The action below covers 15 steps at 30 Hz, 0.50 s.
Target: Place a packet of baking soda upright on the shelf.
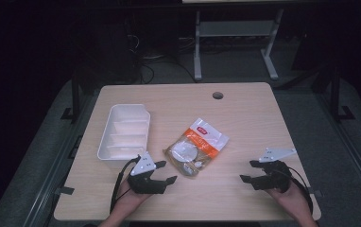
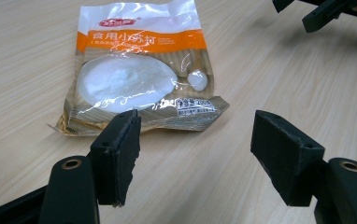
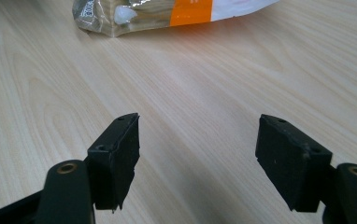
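- Pale wood grain is what I have under both tools: the table takes up the centre of the high view, with a round cable hole near its far edge, upper middle of the frame.
- The packet I am working toward lies flat at the centre of the high view, clear plastic with an orange band and a white lump of powder showing through it.
- In the left gripper view that packet sits in the upper left and middle of the frame, its near edge just beyond the tip of the left-hand jaw; I cannot tell whether that tip touches it.
- My left gripper is at the lower left of centre in the high view, just beside the packet's near corner. Its jaws are spread wide with nothing but bare table between them.
- My right gripper is at the lower right of the high view, well apart from the packet, jaws likewise released and empty.
- In the right gripper view the packet shows at the top edge, far beyond the jaws.
- A white tray with cross dividers stands at the left of the high view, just beyond my left gripper.
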{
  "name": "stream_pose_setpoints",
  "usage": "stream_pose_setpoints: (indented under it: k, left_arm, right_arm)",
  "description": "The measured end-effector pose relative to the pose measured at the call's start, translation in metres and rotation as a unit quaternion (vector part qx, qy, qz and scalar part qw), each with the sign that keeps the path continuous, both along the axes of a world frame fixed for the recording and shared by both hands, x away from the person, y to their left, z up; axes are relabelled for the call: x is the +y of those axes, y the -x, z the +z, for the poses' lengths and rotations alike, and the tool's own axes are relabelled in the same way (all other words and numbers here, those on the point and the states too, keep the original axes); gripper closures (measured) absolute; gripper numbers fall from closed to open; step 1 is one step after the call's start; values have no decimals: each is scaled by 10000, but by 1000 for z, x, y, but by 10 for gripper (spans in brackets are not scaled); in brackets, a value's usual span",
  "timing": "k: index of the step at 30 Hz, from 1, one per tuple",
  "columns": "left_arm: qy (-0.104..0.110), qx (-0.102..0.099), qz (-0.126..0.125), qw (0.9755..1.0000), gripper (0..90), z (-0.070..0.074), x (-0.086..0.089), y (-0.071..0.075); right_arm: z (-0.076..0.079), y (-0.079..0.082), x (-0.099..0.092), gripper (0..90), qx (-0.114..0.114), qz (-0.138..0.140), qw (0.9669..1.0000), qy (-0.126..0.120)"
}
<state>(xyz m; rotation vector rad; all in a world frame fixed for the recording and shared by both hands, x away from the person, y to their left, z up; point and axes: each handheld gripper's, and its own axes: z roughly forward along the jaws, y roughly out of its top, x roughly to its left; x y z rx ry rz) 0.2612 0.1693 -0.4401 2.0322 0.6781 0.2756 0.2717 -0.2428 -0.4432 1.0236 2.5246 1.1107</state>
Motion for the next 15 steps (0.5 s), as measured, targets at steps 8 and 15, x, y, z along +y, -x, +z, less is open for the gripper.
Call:
stream_pose_setpoints:
  k: [8, 15]
  left_arm:
    - [-6, 122, -75, 9999, 340, 0, -1, -1]
    - [-47, 346, -133, 9993, 451, 2, -5, -10]
  right_arm:
    - [2, 1, 3, 295, -130, -25, 9999, 45]
    - [2, 0, 4, 282, -100, -167, 9998, -100]
